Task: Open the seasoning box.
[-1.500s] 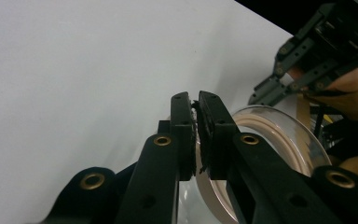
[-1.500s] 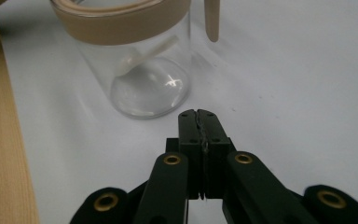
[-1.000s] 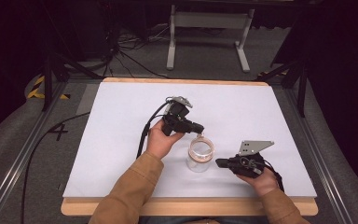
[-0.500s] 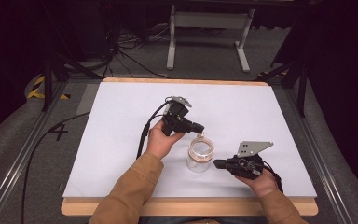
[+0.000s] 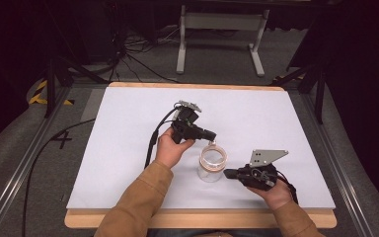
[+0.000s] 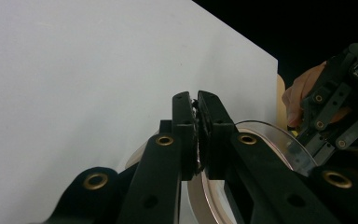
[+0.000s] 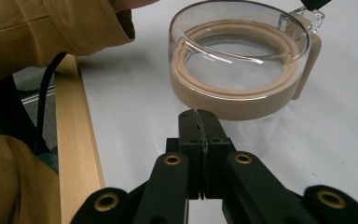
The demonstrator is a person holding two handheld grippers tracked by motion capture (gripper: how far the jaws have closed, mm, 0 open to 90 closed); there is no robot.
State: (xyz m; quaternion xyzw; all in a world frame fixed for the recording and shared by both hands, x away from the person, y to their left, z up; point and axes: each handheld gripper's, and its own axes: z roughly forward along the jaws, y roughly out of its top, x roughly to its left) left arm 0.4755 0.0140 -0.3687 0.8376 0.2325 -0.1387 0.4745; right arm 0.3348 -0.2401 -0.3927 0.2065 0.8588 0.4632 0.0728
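1. Your left hand (image 5: 171, 148) holds the left gripper (image 5: 210, 137) mid-worktop, pointing right toward the jar's far rim.
2. Left fingers (image 6: 185, 135) are pressed nearly together; something thin and dark sits between the tips, can't tell what. Looks like the clear tab at the jar's rim, not certain.
3. Clear jar (image 5: 212, 166) with tan lid ring stands upright on the white worktop (image 5: 128, 128), between your two grippers, near the front edge.
4. Your right gripper (image 5: 228, 173) lies low just right of the jar, pointing left at it, tips close to the wall but apart from it.
5. Right fingers (image 7: 191, 140) are pressed together, nothing between them.
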